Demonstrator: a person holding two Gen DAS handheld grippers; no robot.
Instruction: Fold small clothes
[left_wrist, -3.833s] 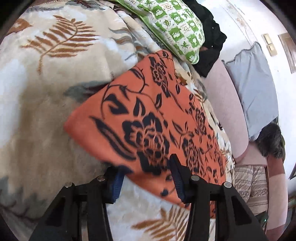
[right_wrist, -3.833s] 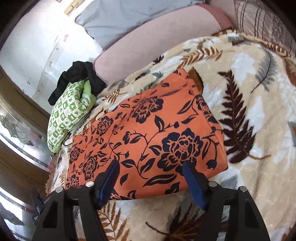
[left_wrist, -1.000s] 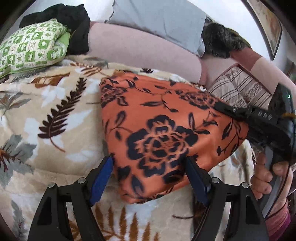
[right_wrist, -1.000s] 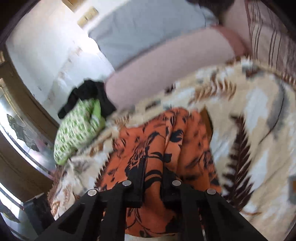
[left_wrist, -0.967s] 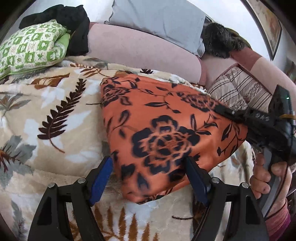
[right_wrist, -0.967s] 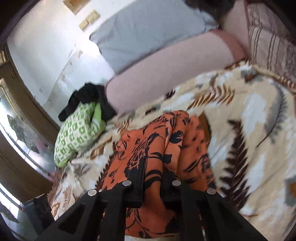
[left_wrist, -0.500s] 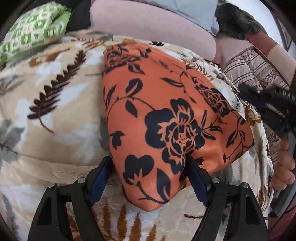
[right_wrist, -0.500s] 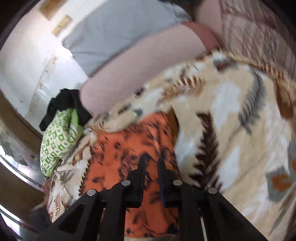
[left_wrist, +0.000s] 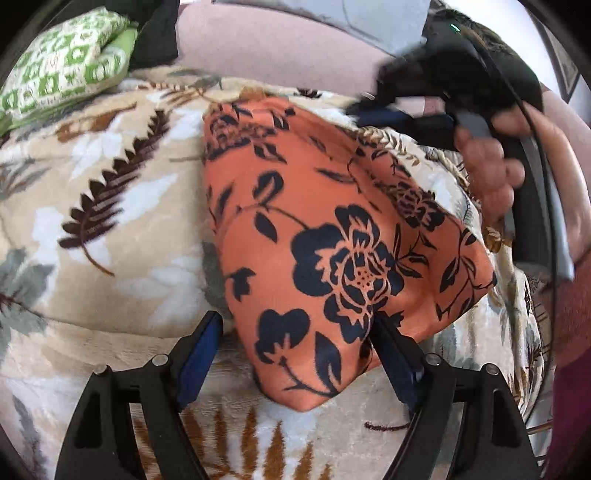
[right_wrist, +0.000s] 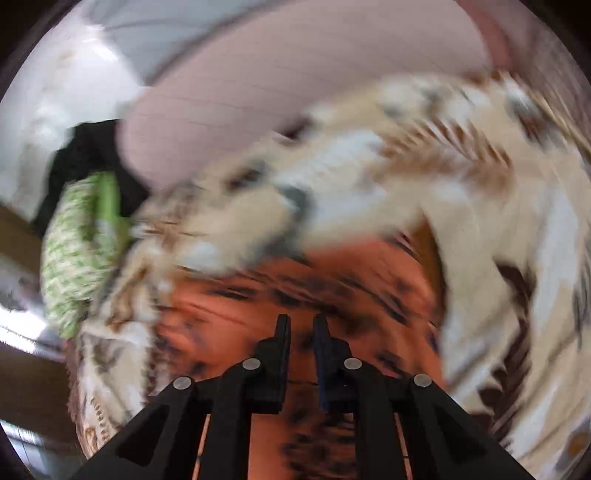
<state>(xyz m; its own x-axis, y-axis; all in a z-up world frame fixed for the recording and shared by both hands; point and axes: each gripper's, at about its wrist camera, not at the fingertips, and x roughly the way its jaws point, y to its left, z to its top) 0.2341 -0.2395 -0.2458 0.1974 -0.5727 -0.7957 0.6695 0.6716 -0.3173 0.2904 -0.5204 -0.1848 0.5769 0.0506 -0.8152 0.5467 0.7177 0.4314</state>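
Covering nearly the whole surface is a cream plush blanket (left_wrist: 110, 229) printed with brown fern fronds and grey leaves, spread over what looks like a sofa seat. Behind it runs a dusty-pink padded backrest (left_wrist: 266, 48), with a pale grey cushion (left_wrist: 369, 18) leaning on it and a white wall (right_wrist: 55, 92) beyond. The folded orange cloth with black flowers (left_wrist: 332, 229) lies on the blanket near the middle, its near corner pointing toward the left wrist camera. At the far left end a green-and-white patterned bundle (left_wrist: 62, 62) sits against a black garment (left_wrist: 159, 33). The left gripper (left_wrist: 295, 354) has its fingers spread wide, one on each side of the cloth's near corner; the right-hand one looks against the fabric, the other stands clear of it. The right gripper (right_wrist: 301, 332), gripped by a hand (left_wrist: 491, 162), is over the cloth's far edge with its fingers drawn narrow, nothing visibly between them; that view is heavily blurred.
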